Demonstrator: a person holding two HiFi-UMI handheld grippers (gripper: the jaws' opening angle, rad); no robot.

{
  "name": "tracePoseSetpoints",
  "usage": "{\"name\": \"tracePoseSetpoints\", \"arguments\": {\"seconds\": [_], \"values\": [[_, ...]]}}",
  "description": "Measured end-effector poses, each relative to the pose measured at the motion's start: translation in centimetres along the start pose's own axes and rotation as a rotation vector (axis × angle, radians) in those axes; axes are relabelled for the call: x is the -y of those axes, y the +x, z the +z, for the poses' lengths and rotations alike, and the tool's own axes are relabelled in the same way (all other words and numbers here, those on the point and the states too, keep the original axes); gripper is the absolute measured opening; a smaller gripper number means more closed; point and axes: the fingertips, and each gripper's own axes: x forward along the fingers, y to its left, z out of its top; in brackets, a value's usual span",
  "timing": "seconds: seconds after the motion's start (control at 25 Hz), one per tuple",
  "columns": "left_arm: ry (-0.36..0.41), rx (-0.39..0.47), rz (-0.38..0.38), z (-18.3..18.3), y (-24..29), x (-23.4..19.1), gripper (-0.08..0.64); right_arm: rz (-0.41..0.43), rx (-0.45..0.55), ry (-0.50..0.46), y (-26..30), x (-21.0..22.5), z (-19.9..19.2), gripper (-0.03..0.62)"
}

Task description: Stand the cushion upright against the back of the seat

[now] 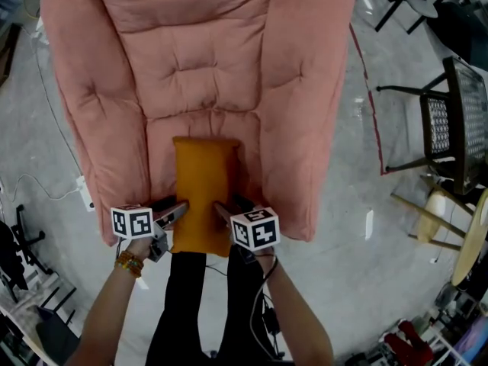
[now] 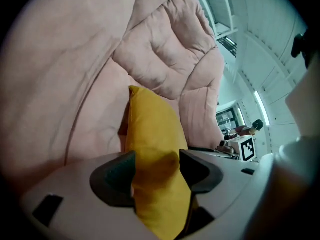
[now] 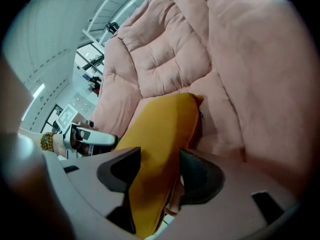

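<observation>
An orange cushion (image 1: 202,193) lies flat on the seat of a pink padded armchair (image 1: 206,59), its long side running from the front edge toward the backrest. My left gripper (image 1: 174,209) is at the cushion's near left edge and my right gripper (image 1: 229,207) at its near right edge. In the left gripper view the cushion (image 2: 152,134) fills the gap of the wide-spread left gripper (image 2: 157,160). In the right gripper view the cushion (image 3: 160,129) lies inside the right gripper (image 3: 160,160), with a gap beside the right-hand pad. Both grippers are open.
The armchair's thick arms (image 1: 91,105) rise on both sides of the seat. A black metal chair (image 1: 450,120) and a wooden stool (image 1: 438,212) stand to the right on the grey floor. A white power strip (image 1: 84,193) with cable lies at the left.
</observation>
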Motion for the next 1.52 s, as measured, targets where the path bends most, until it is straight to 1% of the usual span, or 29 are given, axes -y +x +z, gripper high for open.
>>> {"name": "tracePoseSetpoints", "arguments": {"seconds": [0.08, 0.2, 0.36, 0.48, 0.64, 0.8, 0.92, 1.24, 1.36, 1.52], "values": [[-0.012, -0.013, -0.019, -0.2, 0.7, 0.0, 0.261, 0.027, -0.008, 0.037, 0.4, 0.1, -0.1, 0.232], [-0.020, -0.018, -0.026, -0.3, 1.2, 0.0, 0.261, 0.036, -0.023, 0.056, 0.9, 0.3, -0.2, 0.232], [-0.005, -0.026, 0.009, -0.6, 1.7, -0.5, 0.259, 0.021, -0.028, 0.052, 1.3, 0.4, -0.6, 0.230], [0.020, -0.035, 0.036, -0.7, 1.8, -0.7, 0.247, 0.011, -0.026, 0.049, 1.6, 0.2, -0.7, 0.201], [0.039, -0.039, 0.060, -0.6, 1.9, -0.7, 0.206, 0.001, -0.032, 0.029, 1.7, 0.0, -0.4, 0.159], [0.060, -0.031, 0.083, -0.4, 1.6, -0.5, 0.169, -0.013, -0.030, 0.013, 1.4, -0.4, -0.2, 0.129], [0.068, -0.022, 0.085, -0.2, 1.2, -0.2, 0.156, -0.021, -0.019, 0.013, 1.0, -0.7, 0.1, 0.116], [0.129, -0.003, 0.086, 1.2, 0.2, 2.0, 0.146, -0.038, 0.026, -0.012, -1.1, -1.4, 1.9, 0.103], [0.157, 0.025, 0.073, 2.2, -0.3, 2.7, 0.144, -0.045, 0.046, -0.031, -1.7, -1.6, 3.2, 0.098], [0.168, 0.056, 0.074, 3.9, -1.0, 3.4, 0.140, -0.052, 0.072, -0.071, -2.2, -2.3, 5.4, 0.091]]}}
